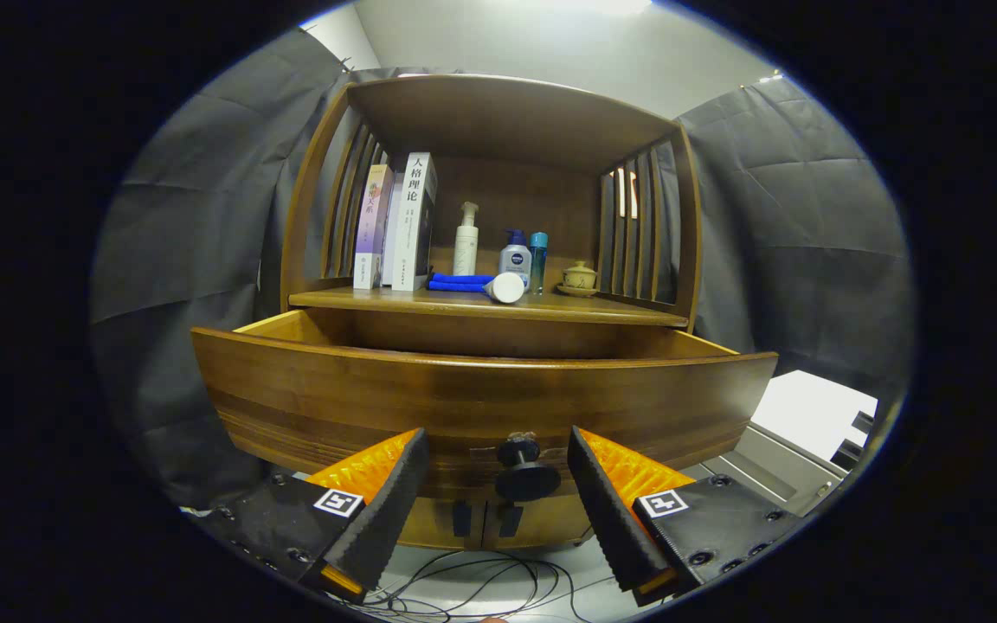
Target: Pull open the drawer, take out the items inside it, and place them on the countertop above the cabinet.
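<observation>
The wooden drawer [481,394] stands pulled out toward me, its curved front panel just ahead of my fingers. A dark round knob [523,467] sticks out of that front, between my fingertips and apart from both. My gripper [498,454] is open and holds nothing. The drawer's inside is hidden behind its front panel, so I cannot tell what lies in it. Above the drawer runs the countertop [602,310], where a white tube [505,288] lies on its side beside a folded blue cloth [458,281].
On the countertop stand books [403,221], a white pump bottle [466,240], a blue-capped bottle [515,257], a slim teal bottle [538,260] and a small lidded cup [579,278]. Slatted side walls and a top board enclose the shelf. Cables [472,588] lie on the floor below.
</observation>
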`<state>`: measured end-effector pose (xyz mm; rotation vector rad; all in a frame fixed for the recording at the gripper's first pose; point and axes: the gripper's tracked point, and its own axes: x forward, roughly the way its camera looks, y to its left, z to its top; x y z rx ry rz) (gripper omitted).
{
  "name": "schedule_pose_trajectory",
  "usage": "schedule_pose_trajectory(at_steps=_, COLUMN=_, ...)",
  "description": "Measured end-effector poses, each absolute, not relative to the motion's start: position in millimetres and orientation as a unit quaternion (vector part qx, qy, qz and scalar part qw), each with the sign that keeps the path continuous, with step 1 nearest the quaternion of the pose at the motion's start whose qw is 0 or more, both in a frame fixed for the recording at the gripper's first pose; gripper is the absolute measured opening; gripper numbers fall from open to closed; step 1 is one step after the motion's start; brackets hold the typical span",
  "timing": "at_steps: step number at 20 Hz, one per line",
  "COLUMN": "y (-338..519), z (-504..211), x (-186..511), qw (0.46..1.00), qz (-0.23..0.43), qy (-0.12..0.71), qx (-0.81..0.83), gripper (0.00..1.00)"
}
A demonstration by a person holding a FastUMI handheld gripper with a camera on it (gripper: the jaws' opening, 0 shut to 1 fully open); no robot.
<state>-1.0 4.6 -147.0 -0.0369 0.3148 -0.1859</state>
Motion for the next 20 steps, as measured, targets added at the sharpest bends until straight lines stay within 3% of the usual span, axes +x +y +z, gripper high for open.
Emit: schedule_pose_trajectory(at_steps=20, y=-1, z=-149, x=64, qw=0.987, qz=-0.048, qy=0.152, qx=-0.011, gripper=0.95)
